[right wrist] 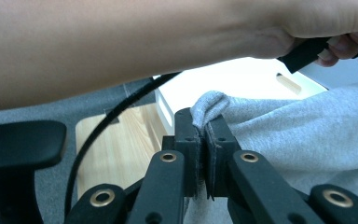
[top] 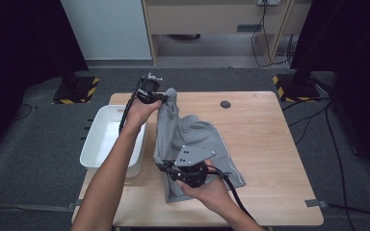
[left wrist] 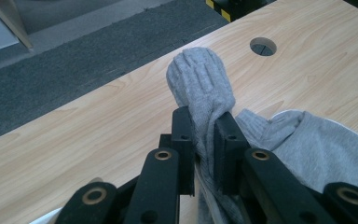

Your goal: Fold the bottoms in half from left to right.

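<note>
**Two grippers, one grey garment, one white bin**

Black jaws at the bottom of the right gripper view are what we meet first: our right gripper (right wrist: pixel 204 122) is pinched tight on a fold of the grey garment (right wrist: pixel 303 135), with cloth bunched above the pads. In the high view this gripper (top: pixel 163 166) sits at lower centre of the frame, at the garment's (top: pixel 192 139) near left edge.

Our left gripper (left wrist: pixel 204 119) is likewise clamped, jaws nearly together, on a ribbed cuff that bulges out beyond them. From above, it (top: pixel 164 96) holds that end raised at upper centre, near the far edge of the one wooden table (top: pixel 265 144).

We count one garment, draped from the raised cuff down onto the tabletop, and one white bin (top: pixel 107 139) just left of it, at the table's left edge. One round hole (top: pixel 225 104) marks the tabletop, upper right of the cloth.
</note>
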